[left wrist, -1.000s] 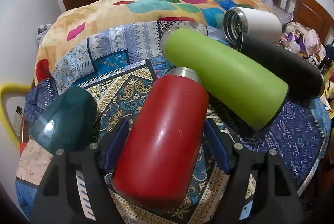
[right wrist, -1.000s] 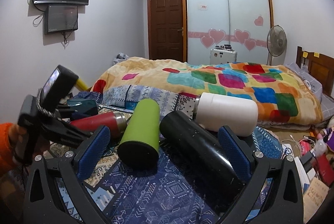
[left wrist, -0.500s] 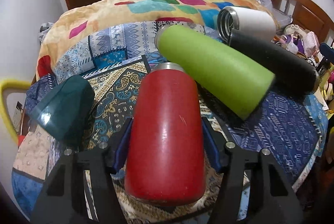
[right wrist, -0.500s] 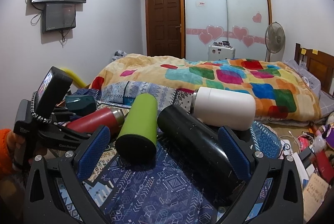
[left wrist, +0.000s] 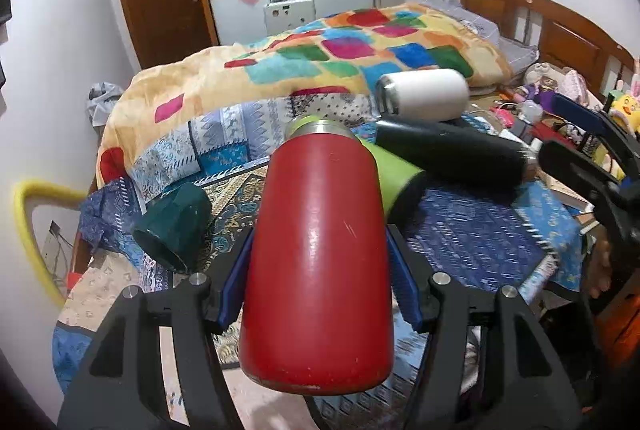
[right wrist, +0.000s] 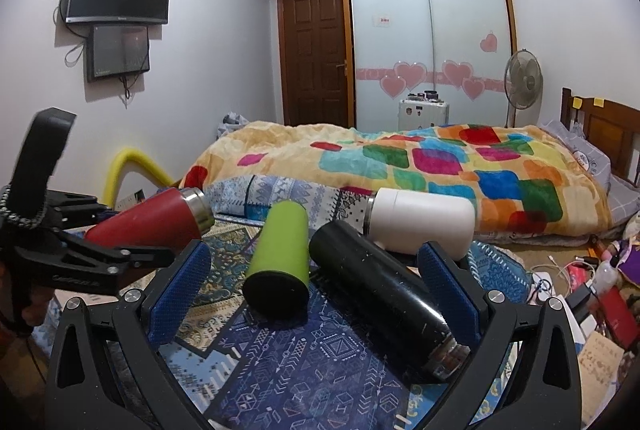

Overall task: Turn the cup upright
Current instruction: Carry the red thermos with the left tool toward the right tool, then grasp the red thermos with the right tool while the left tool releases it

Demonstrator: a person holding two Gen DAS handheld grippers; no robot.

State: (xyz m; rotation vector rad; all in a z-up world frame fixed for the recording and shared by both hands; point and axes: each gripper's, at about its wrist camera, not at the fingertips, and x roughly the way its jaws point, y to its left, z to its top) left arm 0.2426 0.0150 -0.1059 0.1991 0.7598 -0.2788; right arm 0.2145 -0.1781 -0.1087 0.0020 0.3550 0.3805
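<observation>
My left gripper (left wrist: 318,270) is shut on a red cup (left wrist: 320,254) with a steel rim, held off the table and tilted with its mouth pointing up and away. The red cup also shows in the right wrist view (right wrist: 156,218), raised at the left. A green cup (right wrist: 280,250), a black cup (right wrist: 380,294) and a white cup (right wrist: 420,220) lie on their sides on the patterned tablecloth (right wrist: 320,370). My right gripper (right wrist: 316,290) is open and empty, low over the cloth, with the green and black cups between its fingers' line of sight.
A dark teal cup (left wrist: 176,226) lies on its side at the left of the table. A bed with a colourful quilt (right wrist: 420,165) stands behind the table. Clutter (right wrist: 592,294) lies on the floor at the right. A yellow foam tube (left wrist: 28,213) is at the left.
My left gripper closed on the red cup and lifted it off the cloth, tilting its mouth upward. My right gripper stayed open and nearly still.
</observation>
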